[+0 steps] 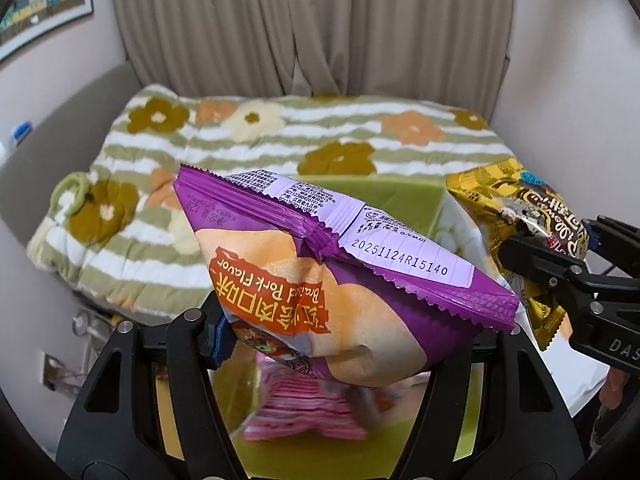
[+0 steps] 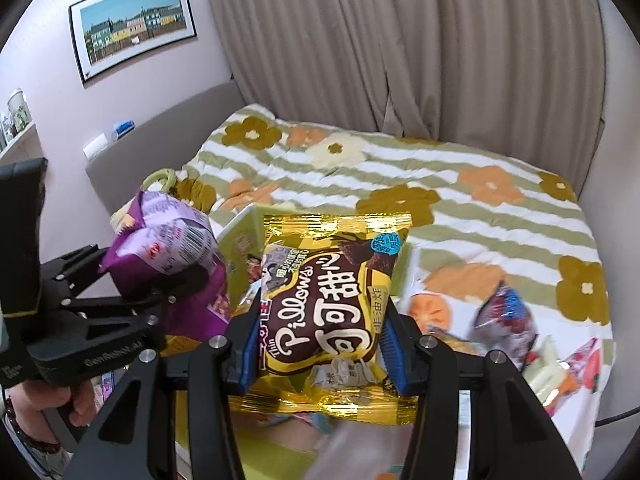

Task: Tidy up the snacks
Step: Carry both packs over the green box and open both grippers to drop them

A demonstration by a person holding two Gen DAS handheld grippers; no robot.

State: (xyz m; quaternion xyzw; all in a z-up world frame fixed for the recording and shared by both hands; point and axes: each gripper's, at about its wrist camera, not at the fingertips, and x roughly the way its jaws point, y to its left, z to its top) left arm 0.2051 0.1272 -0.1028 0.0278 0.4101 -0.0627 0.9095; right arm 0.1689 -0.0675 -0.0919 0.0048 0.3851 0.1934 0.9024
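My left gripper (image 1: 340, 344) is shut on a purple braised-pork snack bag (image 1: 320, 280) and holds it in the air above a green box (image 1: 384, 192). The purple bag also shows in the right wrist view (image 2: 168, 256), held by the left gripper (image 2: 180, 280). My right gripper (image 2: 320, 344) is shut on a gold and brown Pillows cocoa snack bag (image 2: 332, 304). That gold bag shows at the right of the left wrist view (image 1: 516, 216), in the right gripper (image 1: 532, 248). A pink striped snack pack (image 1: 304, 412) lies inside the box below.
A bed with a flowered green-striped quilt (image 2: 400, 168) lies behind the box. Several loose snack packs (image 2: 504, 320) lie on a white surface at the right. A grey headboard (image 2: 160, 136) and beige curtains (image 2: 400, 40) stand behind.
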